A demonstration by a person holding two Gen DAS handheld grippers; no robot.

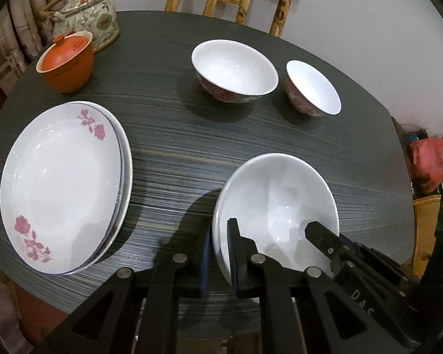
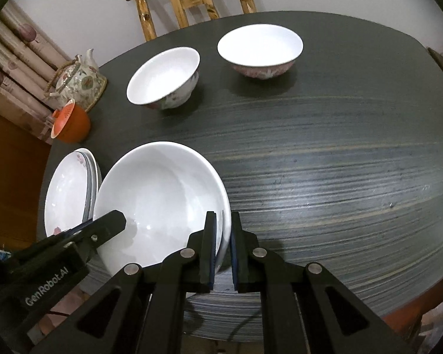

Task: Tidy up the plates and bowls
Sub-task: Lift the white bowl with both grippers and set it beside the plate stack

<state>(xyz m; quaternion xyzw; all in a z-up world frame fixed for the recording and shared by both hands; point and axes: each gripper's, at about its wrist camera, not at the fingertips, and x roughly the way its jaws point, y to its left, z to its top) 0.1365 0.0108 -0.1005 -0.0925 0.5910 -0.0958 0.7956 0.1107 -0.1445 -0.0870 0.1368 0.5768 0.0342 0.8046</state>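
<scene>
plain white bowl (image 1: 276, 203) near edge, flowered plates (image 1: 62, 183) stacked left, two patterned bowls (image 1: 234, 70) upright behind.

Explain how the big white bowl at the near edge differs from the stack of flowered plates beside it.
The big white bowl is deep and plain; the plate stack is shallow, with pink flowers on the top plate. The left hand-held gripper and the right hand-held gripper each straddle the bowl's rim; nothing touches the plates. Both are white and sit on the dark table.

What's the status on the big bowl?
Left gripper and right gripper both clamped on large white bowl rim. Plate stack close left. Nothing blocking.
</scene>
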